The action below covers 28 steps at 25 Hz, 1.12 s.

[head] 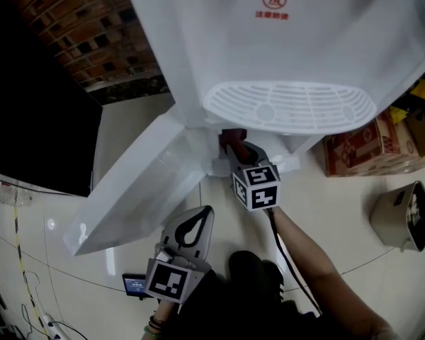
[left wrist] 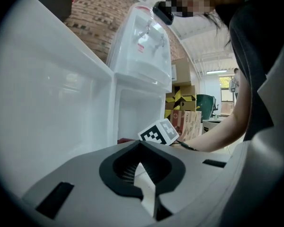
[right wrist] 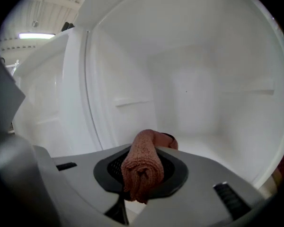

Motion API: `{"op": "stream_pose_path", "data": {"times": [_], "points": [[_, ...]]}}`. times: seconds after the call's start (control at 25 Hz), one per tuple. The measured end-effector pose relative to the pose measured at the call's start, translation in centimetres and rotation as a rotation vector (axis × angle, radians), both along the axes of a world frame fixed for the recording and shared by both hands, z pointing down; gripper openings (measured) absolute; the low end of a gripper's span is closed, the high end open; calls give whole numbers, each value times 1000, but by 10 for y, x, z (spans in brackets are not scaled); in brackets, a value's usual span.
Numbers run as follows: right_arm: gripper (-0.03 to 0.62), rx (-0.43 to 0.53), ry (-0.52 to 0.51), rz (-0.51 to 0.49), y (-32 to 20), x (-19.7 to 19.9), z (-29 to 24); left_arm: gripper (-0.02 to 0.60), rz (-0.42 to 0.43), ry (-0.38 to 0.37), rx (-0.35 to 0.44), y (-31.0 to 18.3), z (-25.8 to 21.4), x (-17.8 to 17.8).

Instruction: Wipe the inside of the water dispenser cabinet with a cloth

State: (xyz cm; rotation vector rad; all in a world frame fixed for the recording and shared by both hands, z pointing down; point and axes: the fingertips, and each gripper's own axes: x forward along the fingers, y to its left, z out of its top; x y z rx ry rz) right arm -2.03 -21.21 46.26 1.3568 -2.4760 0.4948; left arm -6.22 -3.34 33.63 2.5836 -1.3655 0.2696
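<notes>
The white water dispenser [head: 283, 41] stands with its lower cabinet door [head: 134, 190] swung open to the left. My right gripper [head: 235, 146] reaches into the cabinet opening below the drip grille [head: 290, 106]. It is shut on a rolled reddish cloth [right wrist: 142, 167], whose end shows dark red at the opening [head: 232, 133]. In the right gripper view, the right gripper [right wrist: 142, 176] faces the bare white cabinet interior [right wrist: 194, 93], with the cloth's tip just above the floor. My left gripper [head: 202, 219] hangs back near the door, shut on nothing [left wrist: 142, 171].
Cardboard boxes [head: 361, 144] sit on the floor right of the dispenser, with a beige container [head: 404, 214] nearer me. A dark panel [head: 35, 119] and cables [head: 21, 289] lie to the left. A small device with a lit screen [head: 136, 284] rests by the left gripper.
</notes>
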Motion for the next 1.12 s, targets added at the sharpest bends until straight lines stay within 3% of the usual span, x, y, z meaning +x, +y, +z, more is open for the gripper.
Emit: {"op": "stream_pose_path", "data": {"times": [0.16, 0.48, 0.64, 0.76, 0.88, 1.0, 1.12], "points": [[77, -26, 58, 56, -1, 17, 21, -17, -17, 9, -10, 0, 2, -4], [77, -49, 127, 378, -5, 137, 24, -17, -25, 31, -9, 0, 2, -3], [77, -50, 138, 436, 6, 159, 25, -18, -24, 42, -15, 2, 3, 1], [77, 10, 92, 377, 10, 137, 9, -17, -18, 38, -12, 4, 3, 3], [77, 69, 23, 238, 21, 85, -10, -17, -21, 34, -14, 5, 3, 4], [77, 57, -15, 89, 36, 29, -9, -17, -25, 32, -9, 4, 0, 4], [77, 34, 16, -7, 50, -2, 0, -17, -23, 29, -11, 5, 0, 4]]}}
